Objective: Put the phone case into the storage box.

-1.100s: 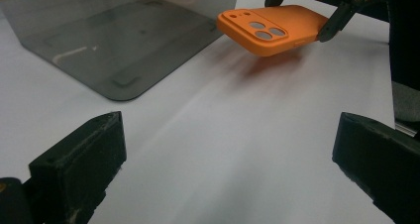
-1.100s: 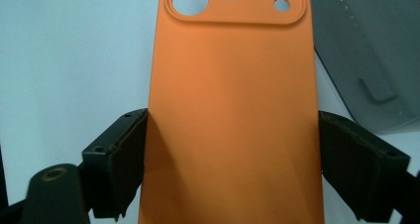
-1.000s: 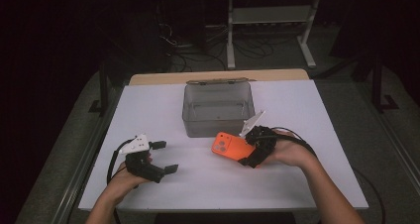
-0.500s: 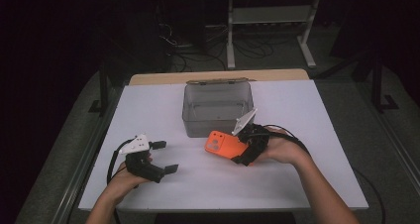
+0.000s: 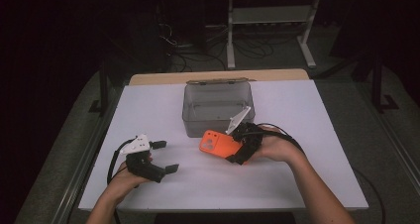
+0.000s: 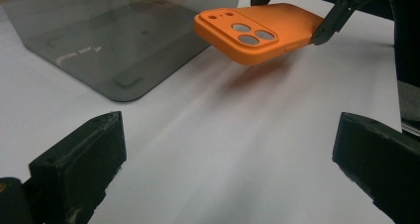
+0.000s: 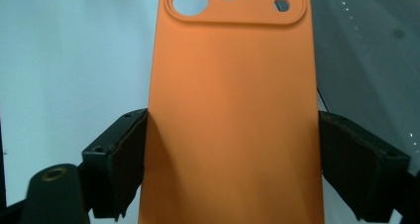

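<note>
An orange phone case [image 5: 218,144] with camera cut-outs hangs just above the white table [image 5: 307,115], in front of a grey see-through box [image 5: 218,107]. My right gripper [image 5: 236,145] is shut on it. In the right gripper view the two black pads [image 7: 124,159] press on the long edges of the case [image 7: 233,85]. My left gripper [image 5: 167,156] rests on the table at the left, open with nothing between its fingers. In the left gripper view the case [image 6: 257,33] floats ahead of my open left gripper [image 6: 228,154], casting a shadow on the table.
The grey box [image 6: 99,45] stands open-topped at the table's middle back, with a wooden strip [image 5: 163,78] behind it. Black cables trail from both grippers. Beyond the table are a dark floor, a white metal stand [image 5: 267,16] and loose wires.
My right gripper has carried the orange case a little to the left, closer to the front of the grey box. The left gripper has kept still.
</note>
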`<control>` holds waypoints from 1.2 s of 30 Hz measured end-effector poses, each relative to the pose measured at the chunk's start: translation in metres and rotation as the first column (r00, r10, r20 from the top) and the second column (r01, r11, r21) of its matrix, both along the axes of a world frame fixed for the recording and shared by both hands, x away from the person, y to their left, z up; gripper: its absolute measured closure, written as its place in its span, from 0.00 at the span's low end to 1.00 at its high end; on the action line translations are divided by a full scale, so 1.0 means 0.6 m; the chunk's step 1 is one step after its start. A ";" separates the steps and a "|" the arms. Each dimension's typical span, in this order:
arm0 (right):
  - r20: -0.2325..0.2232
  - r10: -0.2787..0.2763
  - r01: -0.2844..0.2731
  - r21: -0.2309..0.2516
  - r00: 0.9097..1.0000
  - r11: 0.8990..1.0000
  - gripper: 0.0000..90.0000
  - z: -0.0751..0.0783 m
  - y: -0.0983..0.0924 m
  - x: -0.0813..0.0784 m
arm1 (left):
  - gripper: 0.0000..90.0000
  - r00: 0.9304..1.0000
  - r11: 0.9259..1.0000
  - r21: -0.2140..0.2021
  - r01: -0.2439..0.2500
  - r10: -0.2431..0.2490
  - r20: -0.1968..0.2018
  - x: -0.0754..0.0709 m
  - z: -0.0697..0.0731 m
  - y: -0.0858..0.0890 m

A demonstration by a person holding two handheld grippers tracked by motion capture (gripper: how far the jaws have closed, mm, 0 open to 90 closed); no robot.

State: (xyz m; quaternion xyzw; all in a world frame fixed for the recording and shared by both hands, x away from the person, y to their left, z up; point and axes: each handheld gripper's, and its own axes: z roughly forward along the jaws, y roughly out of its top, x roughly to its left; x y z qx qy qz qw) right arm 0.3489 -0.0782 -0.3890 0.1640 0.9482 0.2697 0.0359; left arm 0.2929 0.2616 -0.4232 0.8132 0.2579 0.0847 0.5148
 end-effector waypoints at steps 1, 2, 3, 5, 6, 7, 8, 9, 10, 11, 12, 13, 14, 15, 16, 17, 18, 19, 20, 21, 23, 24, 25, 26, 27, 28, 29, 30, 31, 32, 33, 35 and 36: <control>-0.001 -0.003 0.003 -0.001 1.000 1.000 0.18 0.000 0.000 0.000 | 0.00 1.000 1.000 -0.001 0.000 0.000 0.001 0.000 -0.001 0.000; -0.001 0.000 0.000 0.001 1.000 1.000 0.18 0.000 -0.001 0.000 | 0.00 1.000 1.000 -0.002 -0.001 0.001 0.003 0.000 -0.001 -0.001; -0.001 -0.001 0.001 0.001 1.000 1.000 0.18 0.000 -0.001 0.000 | 0.00 1.000 1.000 -0.003 -0.001 0.001 0.004 0.001 -0.002 -0.001; -0.004 -0.002 0.002 0.001 1.000 1.000 0.18 0.000 -0.001 0.000 | 0.00 1.000 1.000 -0.001 -0.003 0.003 0.012 0.002 -0.004 -0.001; -0.003 -0.002 0.002 0.000 1.000 1.000 0.18 0.000 -0.001 0.001 | 0.00 1.000 1.000 -0.004 -0.007 0.007 0.019 0.002 -0.005 -0.002; -0.003 -0.002 0.002 -0.001 1.000 1.000 0.18 0.000 -0.001 0.001 | 0.00 1.000 1.000 -0.006 -0.010 0.010 0.022 0.002 -0.005 -0.002; -0.003 -0.001 0.001 -0.002 1.000 1.000 0.18 -0.001 -0.001 0.001 | 0.00 1.000 1.000 -0.009 -0.011 0.011 0.025 0.002 -0.005 -0.002; -0.002 -0.001 0.001 -0.002 1.000 1.000 0.18 -0.001 -0.001 0.001 | 0.00 0.999 1.000 -0.015 -0.014 0.014 0.032 0.002 -0.006 -0.002; -0.003 -0.003 0.003 0.000 1.000 1.000 0.18 -0.001 -0.002 0.001 | 0.00 0.999 1.000 -0.016 -0.019 0.019 0.037 0.001 -0.006 -0.002; -0.001 -0.003 0.003 0.000 1.000 1.000 0.18 0.000 -0.002 0.001 | 0.00 0.999 1.000 -0.019 -0.022 0.023 0.039 0.002 -0.006 -0.002; 0.000 -0.004 0.004 0.001 1.000 1.000 0.18 0.000 -0.003 0.002 | 0.00 0.999 1.000 -0.019 -0.024 0.024 0.042 0.002 -0.006 -0.001; 0.000 -0.004 0.004 0.001 1.000 1.000 0.18 0.000 -0.003 0.002 | 0.00 0.999 0.999 -0.018 -0.026 0.027 0.044 0.002 -0.007 0.000; 0.001 -0.004 0.004 0.001 1.000 1.000 0.18 0.000 -0.003 0.002 | 0.00 0.998 0.999 -0.018 -0.031 0.031 0.047 0.002 -0.007 0.000; 0.001 -0.004 0.004 0.001 1.000 1.000 0.18 0.000 -0.003 0.002 | 0.00 0.998 0.999 -0.018 -0.032 0.033 0.049 0.002 -0.007 0.001; 0.001 -0.005 0.005 0.001 1.000 1.000 0.18 0.000 -0.004 0.002 | 0.00 0.998 0.999 -0.019 -0.035 0.035 0.050 0.001 -0.007 0.001; 0.000 -0.005 0.005 0.002 1.000 1.000 0.18 0.000 -0.004 0.002 | 0.00 0.998 0.999 -0.016 -0.038 0.038 0.054 0.001 -0.007 0.001; 0.000 -0.005 0.005 0.001 1.000 1.000 0.18 0.000 -0.004 0.002 | 0.00 0.997 0.999 -0.009 -0.043 0.044 0.062 0.000 -0.008 0.001; 0.001 -0.006 0.006 -0.001 1.000 1.000 0.18 0.000 -0.004 0.002 | 0.00 0.997 0.999 -0.005 -0.044 0.044 0.067 0.000 -0.008 0.000; 0.002 -0.005 0.005 0.000 1.000 1.000 0.18 0.000 -0.004 0.002 | 0.00 0.996 0.999 -0.003 -0.047 0.047 0.073 0.000 -0.008 0.000; 0.002 -0.005 0.005 -0.001 1.000 1.000 0.18 0.000 -0.003 0.002 | 0.00 0.996 0.999 0.000 -0.049 0.049 0.078 -0.001 -0.007 0.000; 0.002 -0.004 0.004 -0.002 1.000 1.000 0.18 0.000 -0.003 0.001 | 0.00 0.995 0.999 0.004 -0.052 0.052 0.090 -0.001 -0.007 0.000; 0.002 -0.004 0.004 -0.002 1.000 1.000 0.18 0.000 -0.003 0.002 | 0.00 0.994 0.998 0.006 -0.055 0.054 0.098 -0.001 -0.007 0.000; 0.001 -0.004 0.004 -0.002 1.000 1.000 0.18 0.000 -0.003 0.002 | 0.00 0.993 0.998 0.011 -0.057 0.056 0.103 -0.001 -0.006 0.000; 0.002 -0.003 0.004 -0.002 1.000 1.000 0.18 0.000 -0.003 0.002 | 0.00 0.992 0.998 0.012 -0.060 0.058 0.108 -0.002 -0.006 0.000; 0.002 -0.004 0.004 -0.002 1.000 1.000 0.18 -0.001 -0.003 0.002 | 0.00 0.992 0.998 0.012 -0.060 0.058 0.110 -0.002 -0.006 0.000; 0.001 -0.004 0.004 -0.002 1.000 1.000 0.18 -0.001 -0.003 0.002 | 0.00 0.991 0.998 0.015 -0.061 0.059 0.116 -0.002 -0.006 0.000; 0.001 -0.004 0.004 -0.002 1.000 1.000 0.18 -0.001 -0.003 0.002 | 0.00 0.991 0.998 0.019 -0.063 0.061 0.119 -0.002 -0.006 0.000; 0.001 -0.003 0.003 -0.002 1.000 1.000 0.18 -0.001 -0.003 0.002 | 0.00 0.991 0.998 0.019 -0.066 0.063 0.121 -0.002 -0.005 0.000; 0.000 -0.003 0.003 -0.002 1.000 1.000 0.18 -0.001 -0.003 0.002 | 0.00 0.990 0.998 0.021 -0.064 0.061 0.124 -0.003 -0.005 0.000; 0.001 -0.003 0.003 -0.003 1.000 1.000 0.18 -0.001 -0.002 0.002 | 0.00 0.990 0.998 0.024 -0.065 0.061 0.128 -0.003 -0.005 0.000; 0.001 -0.003 0.003 -0.002 1.000 1.000 0.18 -0.001 -0.002 0.002 | 0.00 0.989 0.997 0.030 -0.068 0.063 0.135 -0.003 -0.005 -0.001; 0.002 -0.004 0.004 -0.002 1.000 1.000 0.18 -0.001 -0.002 0.001 | 0.00 0.987 0.997 0.039 -0.067 0.061 0.146 -0.003 -0.005 -0.001; 0.002 -0.003 0.003 -0.003 1.000 1.000 0.18 -0.001 -0.002 0.002 | 0.00 0.986 0.997 0.042 -0.069 0.062 0.153 -0.004 -0.005 -0.002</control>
